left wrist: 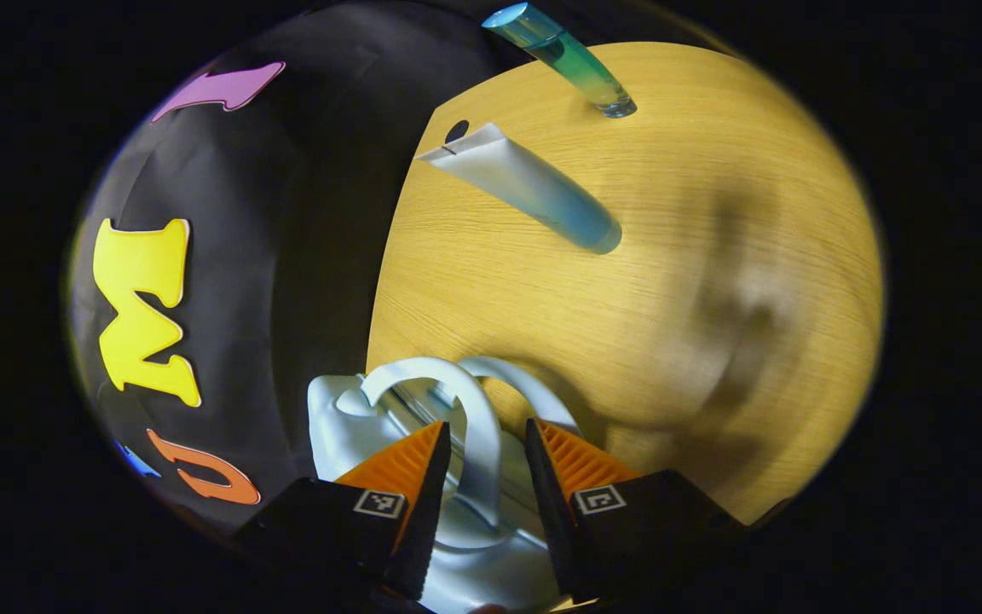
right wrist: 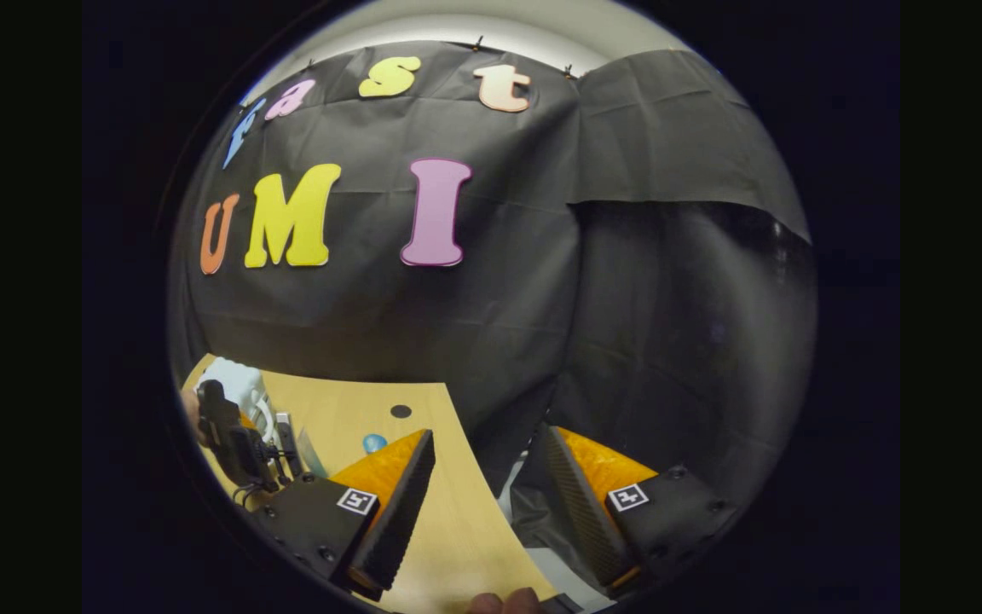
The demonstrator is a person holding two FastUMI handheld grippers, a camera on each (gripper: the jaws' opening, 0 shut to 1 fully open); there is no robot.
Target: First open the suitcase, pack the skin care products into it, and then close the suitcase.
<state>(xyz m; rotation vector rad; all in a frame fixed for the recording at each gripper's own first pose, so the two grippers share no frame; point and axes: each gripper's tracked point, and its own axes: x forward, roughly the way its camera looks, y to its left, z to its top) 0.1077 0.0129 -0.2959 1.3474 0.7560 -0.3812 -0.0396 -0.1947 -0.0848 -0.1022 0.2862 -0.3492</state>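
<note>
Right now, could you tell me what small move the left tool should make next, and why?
Probably close the left tool on the suitcase handle: the handle already stands between its open fingers, and both skin care tubes still lie on the table, so opening seems to come first.

text: none legible | tube [left wrist: 534, 188] – no readable print | finger tags – square code marks, unreadable

Pale blue suitcase [left wrist: 346, 426] with arched handle [left wrist: 474, 426] at the table edge; white-blue tube [left wrist: 534, 188] and teal bottle [left wrist: 568, 60] lying apart beyond.
</note>
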